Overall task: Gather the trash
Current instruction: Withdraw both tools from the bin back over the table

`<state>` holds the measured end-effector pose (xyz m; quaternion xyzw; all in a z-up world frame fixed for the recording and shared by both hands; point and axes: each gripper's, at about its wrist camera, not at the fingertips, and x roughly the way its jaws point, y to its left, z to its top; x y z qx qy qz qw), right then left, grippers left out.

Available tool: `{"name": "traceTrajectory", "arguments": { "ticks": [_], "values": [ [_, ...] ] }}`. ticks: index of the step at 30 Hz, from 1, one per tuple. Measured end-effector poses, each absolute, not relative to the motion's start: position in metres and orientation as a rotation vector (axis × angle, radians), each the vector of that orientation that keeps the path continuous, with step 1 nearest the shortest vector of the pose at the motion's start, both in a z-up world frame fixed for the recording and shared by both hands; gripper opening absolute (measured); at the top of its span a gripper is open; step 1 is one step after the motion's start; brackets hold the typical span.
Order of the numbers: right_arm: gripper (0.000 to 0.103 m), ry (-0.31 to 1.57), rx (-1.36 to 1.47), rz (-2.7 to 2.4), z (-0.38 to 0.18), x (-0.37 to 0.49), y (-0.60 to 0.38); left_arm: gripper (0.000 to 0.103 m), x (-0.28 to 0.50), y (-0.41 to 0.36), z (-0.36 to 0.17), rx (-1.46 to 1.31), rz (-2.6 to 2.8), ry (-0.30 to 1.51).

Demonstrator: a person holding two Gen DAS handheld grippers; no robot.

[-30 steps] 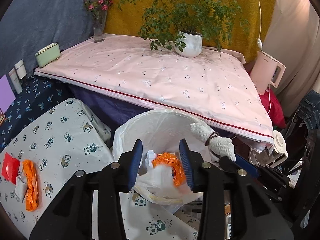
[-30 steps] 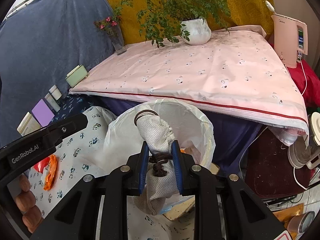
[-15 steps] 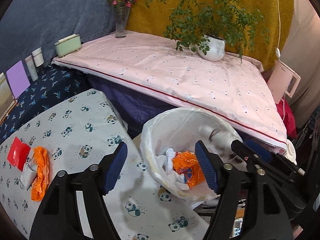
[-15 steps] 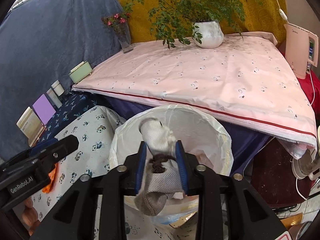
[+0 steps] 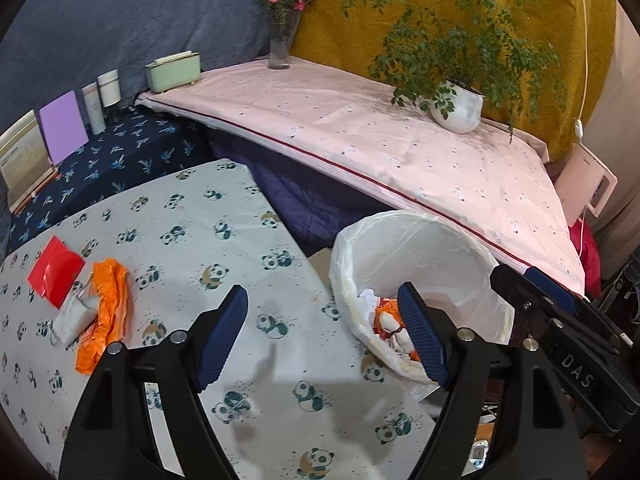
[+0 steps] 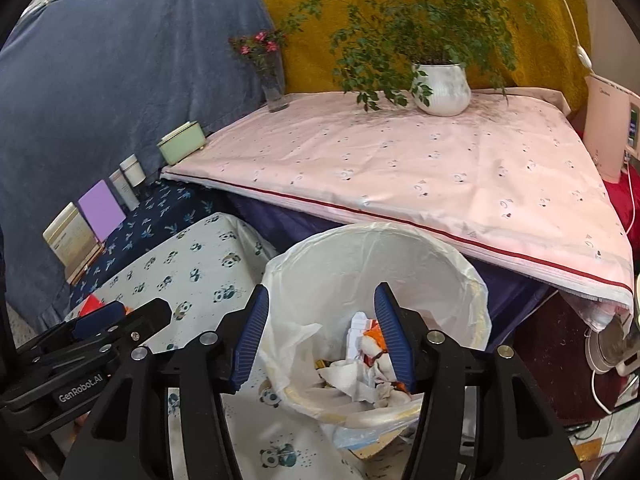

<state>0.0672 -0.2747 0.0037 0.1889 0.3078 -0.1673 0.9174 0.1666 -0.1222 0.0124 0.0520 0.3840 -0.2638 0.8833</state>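
Observation:
A bin lined with a white bag stands beside the panda-cloth table. Crumpled trash lies inside it, with the white sock on top. My right gripper is open and empty above the bin's mouth. My left gripper is open and empty over the table's right edge, next to the bin. An orange wrapper, a red packet and a white crumpled piece lie on the table at the left.
A pink-sheeted platform runs behind the bin, with a potted plant, a flower vase and a green box. Books and small bottles stand on the dark blue cloth at the left.
My right gripper opened and the sock dropped into the bin. My left gripper opened wide, released the orange trash into the bin and swung left over the table.

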Motion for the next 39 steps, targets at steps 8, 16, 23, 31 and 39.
{"name": "traceTrajectory", "arguments": {
  "ticks": [8,16,23,31,39],
  "values": [
    [0.055,0.647,0.359,-0.282,0.009,0.079,-0.237,0.075,0.173,-0.076,0.012,0.064,-0.468,0.801],
    [0.057,0.668,0.309,-0.204,0.011,0.095,-0.193,0.075,0.179,-0.022,0.007,0.022,-0.366,0.806],
    [0.059,0.687,0.267,-0.135,0.012,0.108,-0.153,0.075,0.181,0.023,0.006,-0.007,-0.284,0.799],
    [0.059,0.715,0.225,-0.061,0.009,0.124,-0.108,0.075,0.188,0.074,0.0,-0.034,-0.208,0.797],
    [0.059,0.766,0.188,0.019,-0.005,0.146,-0.062,0.075,0.196,0.119,-0.012,-0.059,-0.133,0.815]
  ]
}}
